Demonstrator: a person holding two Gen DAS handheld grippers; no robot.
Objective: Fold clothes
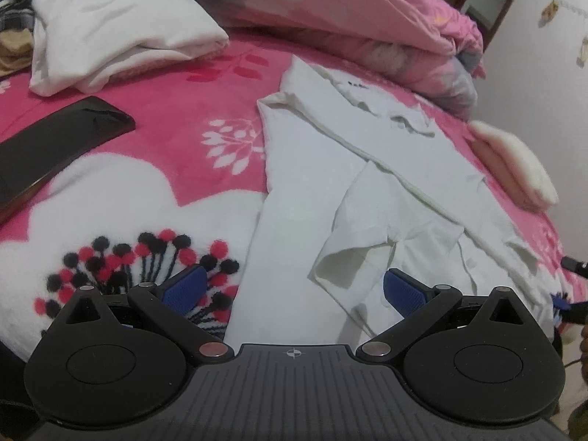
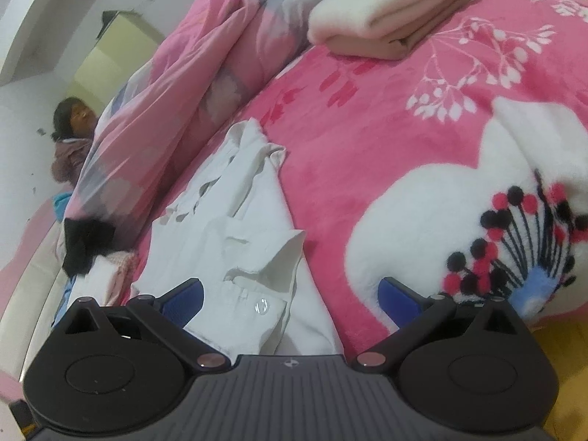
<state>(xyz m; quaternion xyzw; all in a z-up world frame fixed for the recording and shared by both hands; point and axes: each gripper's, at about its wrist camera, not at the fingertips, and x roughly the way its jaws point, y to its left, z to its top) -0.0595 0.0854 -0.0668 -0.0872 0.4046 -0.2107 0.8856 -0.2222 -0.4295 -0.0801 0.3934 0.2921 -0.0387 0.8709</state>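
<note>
A white short-sleeved shirt [image 1: 360, 191] lies partly folded on the pink flowered blanket [image 1: 176, 110], collar at the far end, one sleeve turned inward. My left gripper [image 1: 294, 286] is open just above the shirt's near hem, nothing between its blue pads [image 1: 404, 292]. In the right wrist view the same white shirt [image 2: 239, 231] lies lengthwise on the blanket [image 2: 386, 117], a buttoned edge near the camera. My right gripper [image 2: 290, 294] is open over that near edge, and its blue pads [image 2: 183, 299] hold nothing.
A loose white garment [image 1: 117, 29] and a black phone [image 1: 55, 143] lie at left. A folded cream and tan stack [image 2: 389, 3] sits on the blanket. A pink duvet [image 1: 367, 14] is heaped behind. A person [image 2: 73, 128] lies past the duvet. Dark clothes [image 2: 88, 242] sit at the bed's edge.
</note>
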